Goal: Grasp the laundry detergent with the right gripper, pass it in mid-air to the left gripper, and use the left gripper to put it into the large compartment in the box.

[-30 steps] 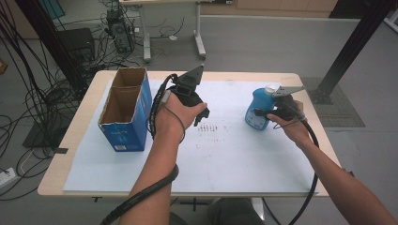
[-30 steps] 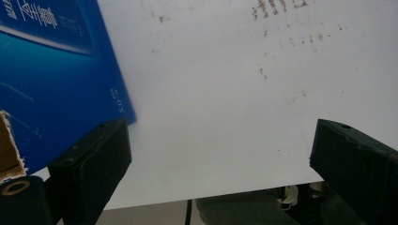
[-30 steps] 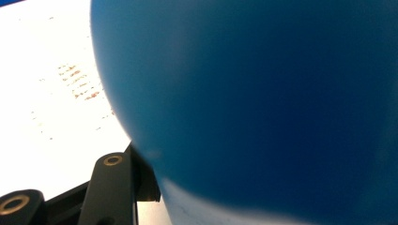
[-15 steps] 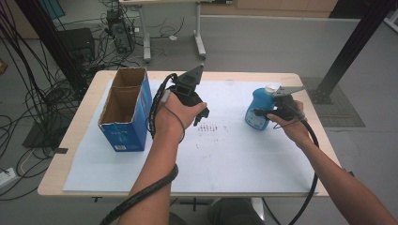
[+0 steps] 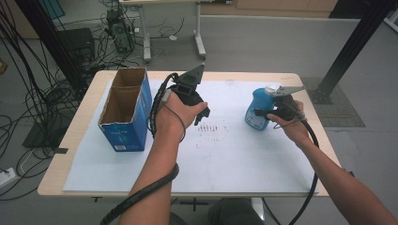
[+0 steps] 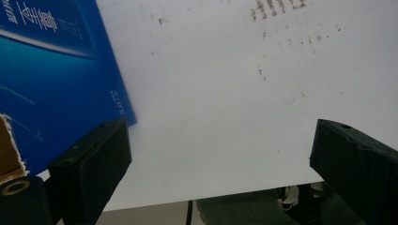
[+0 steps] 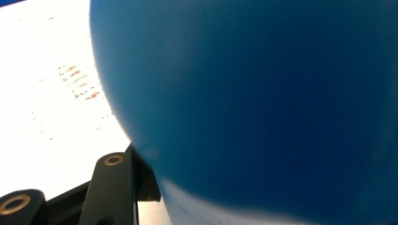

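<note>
- My right gripper (image 5: 259, 114) was closed on the blue bottle (image 5: 258, 108), which stood upright on the white sheet (image 5: 225, 154) covering the tabletop (image 5: 77, 140), well to the right of the blue cardboard box (image 5: 124, 112).
- In the right gripper view the blue bottle (image 7: 263, 103) sat hard against the camera, with one black jaw pressed to its lower left side; the other jaw was hidden behind the bottle.
- My right hand (image 5: 288, 123) held that gripper from the side of the bottle away from the box.
- My left gripper (image 5: 206, 112) hovered over the sheet just right of the box, between the box and the bottle, with its jaws spread wide and nothing between them.
- In the left gripper view the jaws stood far apart over bare white sheet (image 6: 220, 108), with the blue wall of the box (image 6: 56, 89) just beside the left jaw.
- My left hand (image 5: 176, 115) gripped the left gripper's body, close to the box's right wall.
- A patch of small brownish marks (image 5: 210, 127) lay on the sheet between the box and the bottle, nearer the bottle.
- The box stood open at the top, with a divider across its inside.
</note>
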Action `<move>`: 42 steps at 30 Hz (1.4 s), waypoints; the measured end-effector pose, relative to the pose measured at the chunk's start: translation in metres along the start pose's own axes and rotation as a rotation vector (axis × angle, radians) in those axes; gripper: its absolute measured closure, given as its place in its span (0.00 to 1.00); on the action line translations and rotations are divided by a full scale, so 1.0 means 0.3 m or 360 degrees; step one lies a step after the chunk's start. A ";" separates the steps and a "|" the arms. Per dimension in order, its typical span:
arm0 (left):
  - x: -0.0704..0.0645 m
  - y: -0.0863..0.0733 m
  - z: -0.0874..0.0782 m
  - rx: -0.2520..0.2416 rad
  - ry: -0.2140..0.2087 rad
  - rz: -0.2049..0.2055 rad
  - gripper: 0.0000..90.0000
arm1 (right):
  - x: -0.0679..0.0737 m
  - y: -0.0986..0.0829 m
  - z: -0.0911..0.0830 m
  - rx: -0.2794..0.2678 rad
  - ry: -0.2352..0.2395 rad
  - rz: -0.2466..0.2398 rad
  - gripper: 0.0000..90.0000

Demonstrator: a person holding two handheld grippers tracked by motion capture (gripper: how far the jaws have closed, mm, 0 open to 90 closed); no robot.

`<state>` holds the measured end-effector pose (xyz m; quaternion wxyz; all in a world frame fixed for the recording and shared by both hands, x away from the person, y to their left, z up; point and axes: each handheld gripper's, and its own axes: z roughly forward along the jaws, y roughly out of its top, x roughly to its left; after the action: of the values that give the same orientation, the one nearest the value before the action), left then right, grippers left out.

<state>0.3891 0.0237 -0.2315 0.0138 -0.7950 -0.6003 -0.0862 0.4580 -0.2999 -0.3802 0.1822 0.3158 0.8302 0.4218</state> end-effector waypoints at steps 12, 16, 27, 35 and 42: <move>0.006 0.002 -0.017 -0.0007 0.0002 0.0009 0.07 | 0.001 0.001 -0.001 0.0003 -0.0005 0.0014 0.49; 0.005 0.001 -0.021 -0.0002 -0.0008 0.0018 0.07 | 0.003 0.002 -0.001 0.0006 -0.0009 0.0019 0.49; 0.006 0.005 -0.064 -0.0001 -0.0032 0.0216 0.07 | 0.008 0.035 -0.036 0.0051 0.0054 0.0055 0.49; 0.012 0.008 -0.116 -0.0014 -0.0036 0.0449 0.07 | 0.047 0.150 -0.100 0.0101 0.0175 0.0011 0.49; 0.027 0.005 -0.169 -0.0034 -0.0001 0.0675 0.07 | 0.126 0.245 -0.116 0.0164 0.0322 -0.0084 0.49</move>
<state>0.3865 0.0245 -0.1802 0.0232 -0.9036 -0.4187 -0.0875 0.4376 -0.2618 -0.3017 0.0920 0.2585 0.8729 0.4034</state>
